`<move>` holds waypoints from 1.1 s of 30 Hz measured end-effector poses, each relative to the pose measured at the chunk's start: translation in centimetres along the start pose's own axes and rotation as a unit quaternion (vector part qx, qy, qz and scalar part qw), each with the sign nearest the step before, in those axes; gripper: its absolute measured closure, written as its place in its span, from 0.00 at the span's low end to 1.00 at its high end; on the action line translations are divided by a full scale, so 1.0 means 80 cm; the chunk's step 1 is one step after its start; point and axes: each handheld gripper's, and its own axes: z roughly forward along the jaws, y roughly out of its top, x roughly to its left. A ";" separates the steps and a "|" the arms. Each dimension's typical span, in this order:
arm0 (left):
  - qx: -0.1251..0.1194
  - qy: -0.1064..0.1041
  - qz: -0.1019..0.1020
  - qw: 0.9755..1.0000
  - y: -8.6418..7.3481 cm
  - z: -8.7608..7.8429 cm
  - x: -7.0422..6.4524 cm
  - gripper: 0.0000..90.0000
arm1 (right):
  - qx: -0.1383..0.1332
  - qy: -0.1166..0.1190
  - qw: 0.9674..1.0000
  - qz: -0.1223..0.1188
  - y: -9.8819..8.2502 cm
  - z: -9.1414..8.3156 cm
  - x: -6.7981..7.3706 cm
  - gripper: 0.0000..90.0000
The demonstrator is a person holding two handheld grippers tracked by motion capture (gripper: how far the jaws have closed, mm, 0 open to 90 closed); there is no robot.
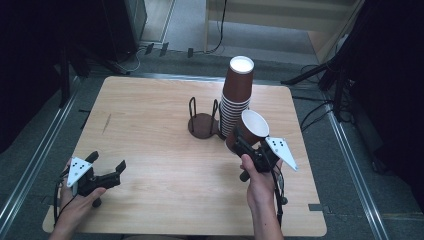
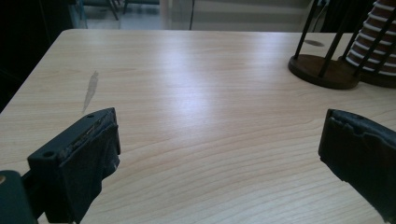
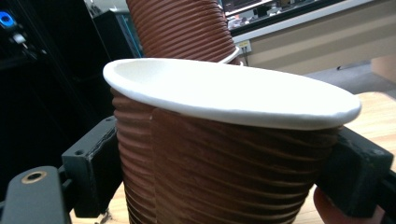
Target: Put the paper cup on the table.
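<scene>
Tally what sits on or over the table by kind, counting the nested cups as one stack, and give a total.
Cup stack: 1
Loose cup, held in the right tongs: 1
Wire rack: 1
Tongs, counting the open left tongs: 2
Total: 5

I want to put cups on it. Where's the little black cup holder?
The cup holder stands mid-table in the high view, just left of the tall cup stack.

Three views of one pale wooden table (image 1: pixel 165 150).
High view looks forward and down from above; both gripper views sit low along their jaws, sharing the tall stack of ribbed brown paper cups (image 1: pixel 235 97).
</scene>
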 end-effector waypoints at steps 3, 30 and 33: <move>0.000 0.003 -0.004 1.000 -0.001 0.001 0.003 0.00 | -0.006 -0.008 1.000 -0.018 0.006 -0.001 -0.005 0.14; 0.019 0.028 -0.035 0.999 -0.001 0.004 0.015 0.00 | -0.015 -0.070 0.992 -0.105 0.013 0.030 -0.052 0.14; 0.024 0.034 -0.028 0.999 -0.001 0.004 0.015 0.00 | -0.012 -0.074 0.991 -0.108 0.008 0.034 -0.060 0.14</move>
